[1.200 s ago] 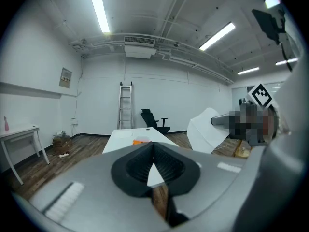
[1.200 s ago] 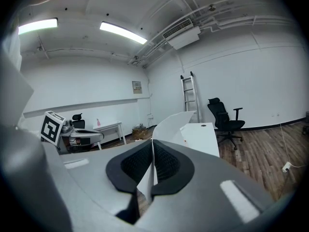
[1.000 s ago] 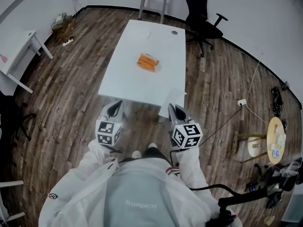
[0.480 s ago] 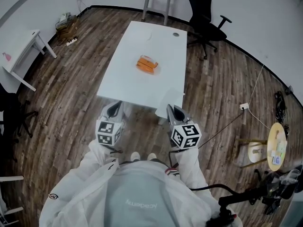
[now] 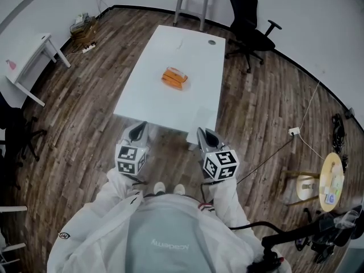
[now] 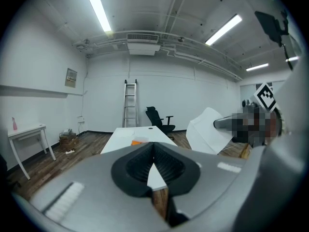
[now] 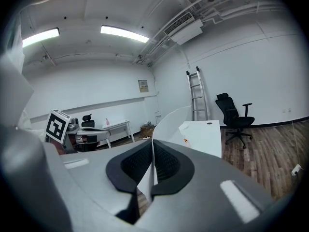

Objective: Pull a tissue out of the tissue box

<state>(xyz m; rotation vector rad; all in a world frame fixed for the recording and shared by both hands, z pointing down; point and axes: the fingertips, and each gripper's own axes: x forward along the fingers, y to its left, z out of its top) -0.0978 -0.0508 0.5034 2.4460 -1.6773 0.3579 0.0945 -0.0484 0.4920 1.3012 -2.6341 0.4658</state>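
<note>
A person in a white suit stands at the near end of a long white counter [image 5: 196,104] with a grey two-jaw gripper in each hand. The small orange tissue box [image 5: 175,77] sits near the middle of that counter, well apart from both tools. It is too small in every view to tell whether a tissue sticks up from its top.

The left gripper [image 5: 138,128] and the right gripper [image 5: 206,134] hang just short of the counter's near edge, side by side and pointing towards the box. The left gripper's black ribbed fingers [image 6: 137,166] meet at their tips with nothing between them. The right gripper's fingers [image 7: 166,166] are likewise pressed together and empty.

No pulled tissue shows in either tool, and none can be made out lying loose. As I judge it, this fits a stand before the reach for the box, or one after a pull whose tissue lies out of sight.
</note>
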